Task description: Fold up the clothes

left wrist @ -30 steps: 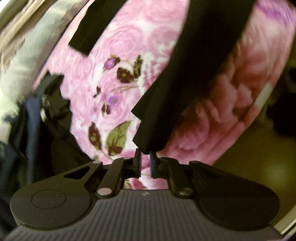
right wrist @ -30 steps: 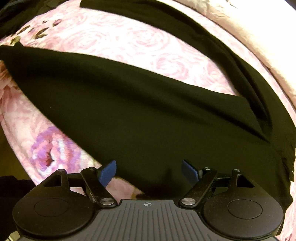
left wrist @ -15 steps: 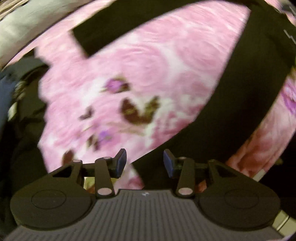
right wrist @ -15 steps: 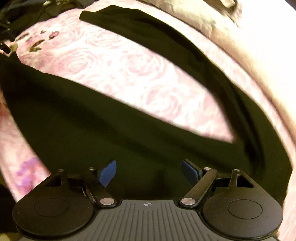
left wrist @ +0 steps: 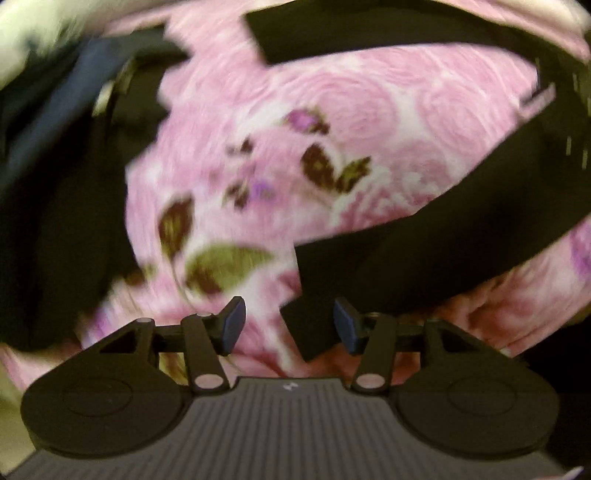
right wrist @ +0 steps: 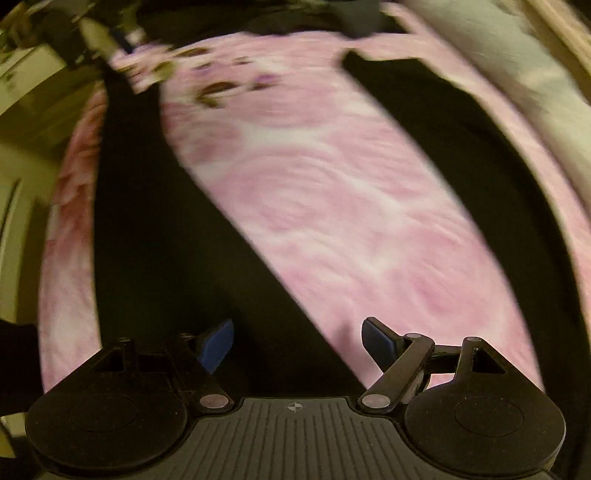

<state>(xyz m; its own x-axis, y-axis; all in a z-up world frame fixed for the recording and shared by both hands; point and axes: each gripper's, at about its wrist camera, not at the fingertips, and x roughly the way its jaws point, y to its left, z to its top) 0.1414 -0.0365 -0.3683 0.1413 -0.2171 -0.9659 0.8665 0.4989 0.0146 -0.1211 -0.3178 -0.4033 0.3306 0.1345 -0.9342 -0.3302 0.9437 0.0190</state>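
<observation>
A pair of black trousers [left wrist: 461,229] lies spread on a pink rose-print bedspread [left wrist: 369,122]. In the left wrist view one leg's hem end [left wrist: 306,325] lies flat below my left gripper [left wrist: 290,325], whose jaws are opening; the blue pads do not press on the cloth. The other leg [left wrist: 369,33] runs across the top. In the right wrist view both legs [right wrist: 155,240] fan out from the bottom, with bedspread [right wrist: 332,206] between them. My right gripper [right wrist: 297,345] hangs wide open over the inner edge of the left leg, holding nothing.
A heap of dark clothes [left wrist: 55,184] with a navy piece [left wrist: 74,92] lies at the left of the bed. Pale bedding [right wrist: 498,59] borders the bedspread's far side. The bed's edge and a yellowish floor [right wrist: 22,177] show at the left of the right wrist view.
My left gripper let go of the trouser leg's end, which now lies flat, and its jaws spread. Both grippers rolled and shifted over the bed; the right one stayed wide open.
</observation>
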